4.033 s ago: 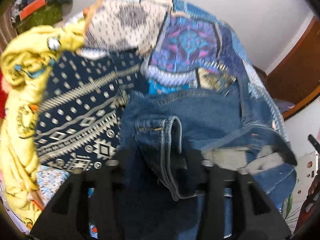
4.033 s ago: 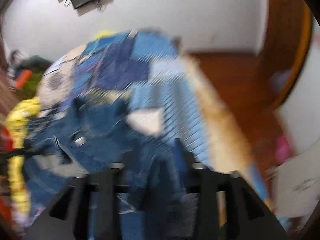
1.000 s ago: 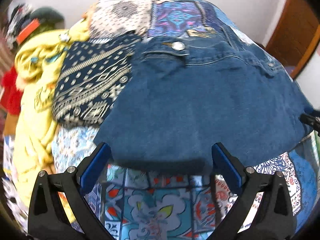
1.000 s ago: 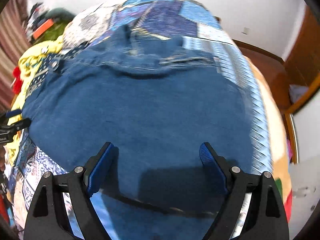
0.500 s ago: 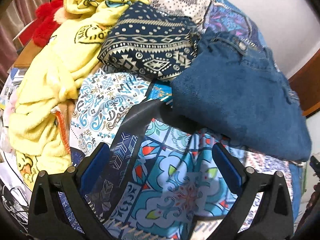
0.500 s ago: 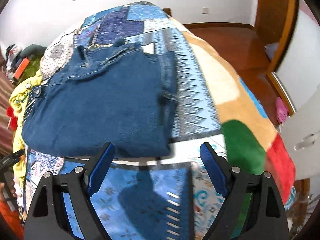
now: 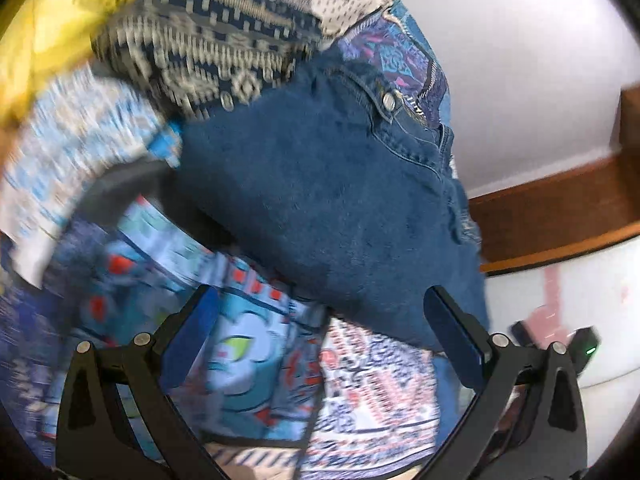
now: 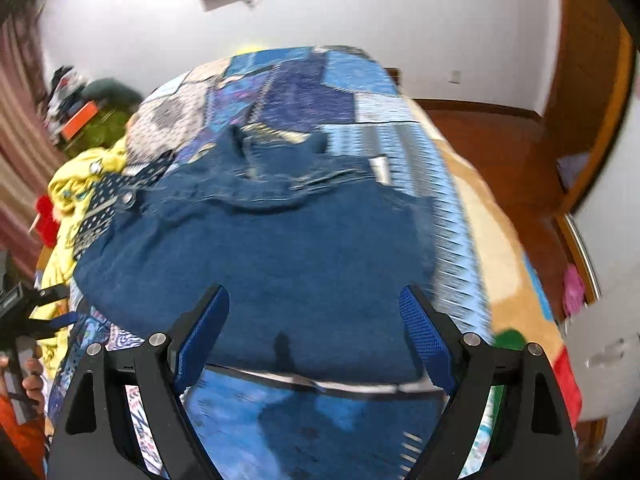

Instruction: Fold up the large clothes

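Jeans [image 8: 272, 264], folded into a blue denim block, lie on the patchwork bedspread [image 8: 320, 80]. Left gripper [image 7: 324, 332] and right gripper [image 8: 314, 320] hover at the jeans' near edge, fingers wide, empty. A careless grab could undo the fold.

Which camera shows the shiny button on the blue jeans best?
The left wrist view. The metal button sits sharp and large on the jeans' waistband there. The right wrist view shows the button too, but smaller, blurrier, at the jeans' far left edge.
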`<state>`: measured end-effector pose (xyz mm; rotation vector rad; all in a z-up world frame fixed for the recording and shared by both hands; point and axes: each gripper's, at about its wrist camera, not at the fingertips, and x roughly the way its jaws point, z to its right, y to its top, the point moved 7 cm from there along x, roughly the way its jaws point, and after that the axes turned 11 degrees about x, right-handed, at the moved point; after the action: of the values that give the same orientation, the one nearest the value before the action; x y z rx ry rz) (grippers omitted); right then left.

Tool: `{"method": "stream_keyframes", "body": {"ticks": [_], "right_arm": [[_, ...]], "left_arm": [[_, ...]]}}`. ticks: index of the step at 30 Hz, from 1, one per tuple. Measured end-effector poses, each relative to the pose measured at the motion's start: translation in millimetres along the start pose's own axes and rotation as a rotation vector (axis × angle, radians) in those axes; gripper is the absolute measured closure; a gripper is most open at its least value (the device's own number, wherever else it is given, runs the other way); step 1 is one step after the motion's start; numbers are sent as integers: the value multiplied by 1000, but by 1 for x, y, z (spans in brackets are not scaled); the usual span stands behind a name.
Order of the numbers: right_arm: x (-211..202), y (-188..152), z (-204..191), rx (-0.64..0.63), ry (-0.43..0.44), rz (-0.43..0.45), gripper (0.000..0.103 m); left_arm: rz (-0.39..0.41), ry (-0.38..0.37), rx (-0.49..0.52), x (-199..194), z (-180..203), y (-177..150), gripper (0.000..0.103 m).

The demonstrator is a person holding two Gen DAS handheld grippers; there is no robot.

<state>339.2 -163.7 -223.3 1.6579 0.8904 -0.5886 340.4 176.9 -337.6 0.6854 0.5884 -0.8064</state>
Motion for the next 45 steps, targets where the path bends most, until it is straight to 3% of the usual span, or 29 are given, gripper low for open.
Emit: {"method": "stream_keyframes", "body": {"ticks": [2, 6, 10, 15, 19, 21, 26, 32, 38, 42, 45], "right_arm": [[14, -5, -12, -33, 4, -20, 18], [45, -16, -25, -61, 5, -97, 18], [68, -26, -26, -45, 2, -170, 18], [74, -29, -30, -65, 2, -157, 10], [78, -31, -33, -78, -1, -159, 5], [79, -31, -35, -87, -7, -162, 4], [81, -30, -37, -101, -28, -181, 4], [75, -24, -48, -68, 13, -218, 4], [62, -14, -91, -66, 111, -163, 4], [68, -24, -127, -114, 154, -170, 4], [80, -39, -147, -184, 160, -199, 4]], "left_arm": [[-3, -51, -63, 10, -5, 0, 0], [18, -68, -126, 21, -18, 8, 0], [88, -136, -215, 25, -31, 27, 2], [102, -90, -200, 37, -32, 45, 19], [106, -43, -206, 42, -33, 51, 45], [119, -30, -210, 40, -37, 53, 53], [193, -11, -111, 10, -16, 63, 75], [308, -9, 21, -34, 31, 83, 79], [468, 76, 168, -96, 66, 92, 79], [503, 180, 292, -112, 85, 91, 79], [499, 213, 350, -110, 95, 87, 79]]}}
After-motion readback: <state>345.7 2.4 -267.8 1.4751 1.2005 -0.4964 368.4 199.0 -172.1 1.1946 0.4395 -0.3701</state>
